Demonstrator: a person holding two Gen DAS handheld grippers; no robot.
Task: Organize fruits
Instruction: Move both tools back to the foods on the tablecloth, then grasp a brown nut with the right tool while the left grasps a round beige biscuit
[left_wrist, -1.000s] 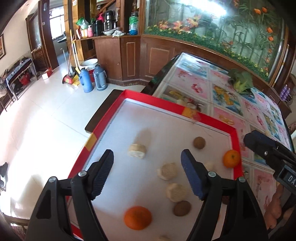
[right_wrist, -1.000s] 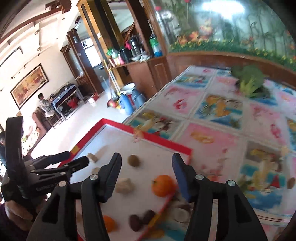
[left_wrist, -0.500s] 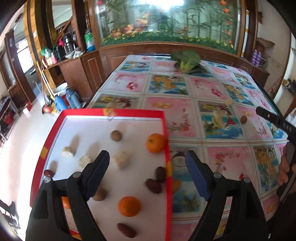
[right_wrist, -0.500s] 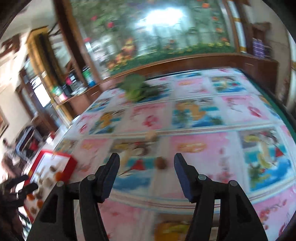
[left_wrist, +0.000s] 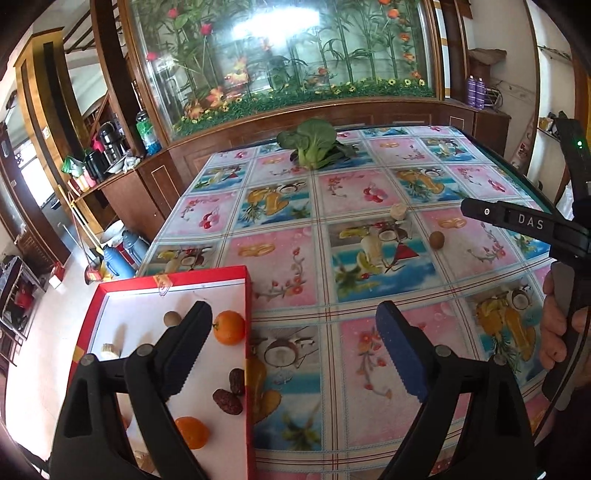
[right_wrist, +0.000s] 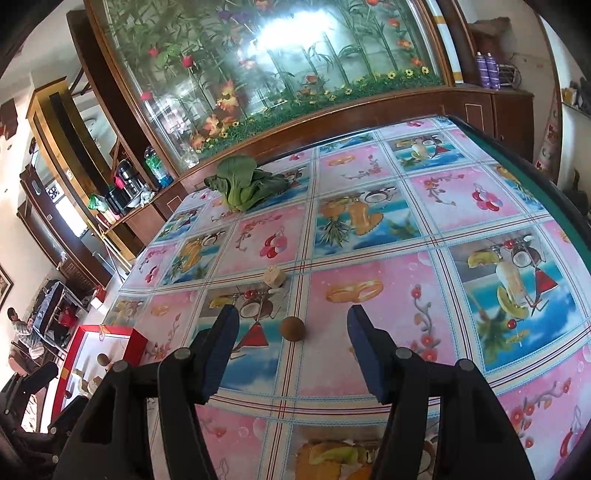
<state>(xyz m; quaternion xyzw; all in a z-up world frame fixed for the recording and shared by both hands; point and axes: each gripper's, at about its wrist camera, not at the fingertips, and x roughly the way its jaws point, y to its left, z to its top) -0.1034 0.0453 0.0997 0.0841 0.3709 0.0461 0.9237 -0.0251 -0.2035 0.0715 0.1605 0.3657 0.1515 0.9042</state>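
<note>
My right gripper (right_wrist: 291, 354) hangs parted and empty, a brown round fruit (right_wrist: 293, 329) at twelve o'clock; my left gripper (left_wrist: 291, 347) is opening, empty, red tray (left_wrist: 248, 332) at nine.

The right gripper (right_wrist: 291, 354), jaws apart, hovers over a small brown fruit (right_wrist: 292, 328) on the patterned tablecloth (right_wrist: 406, 229).

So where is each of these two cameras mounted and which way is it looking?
Left wrist: on the left claw, its jaws opening and empty, facing across the patterned table; red tray at lower left, right hand at the right edge.
Right wrist: on the right claw, open, facing the brown round fruit just ahead.
Shared: that fruit, the pale chunk, the leafy greens.
</note>
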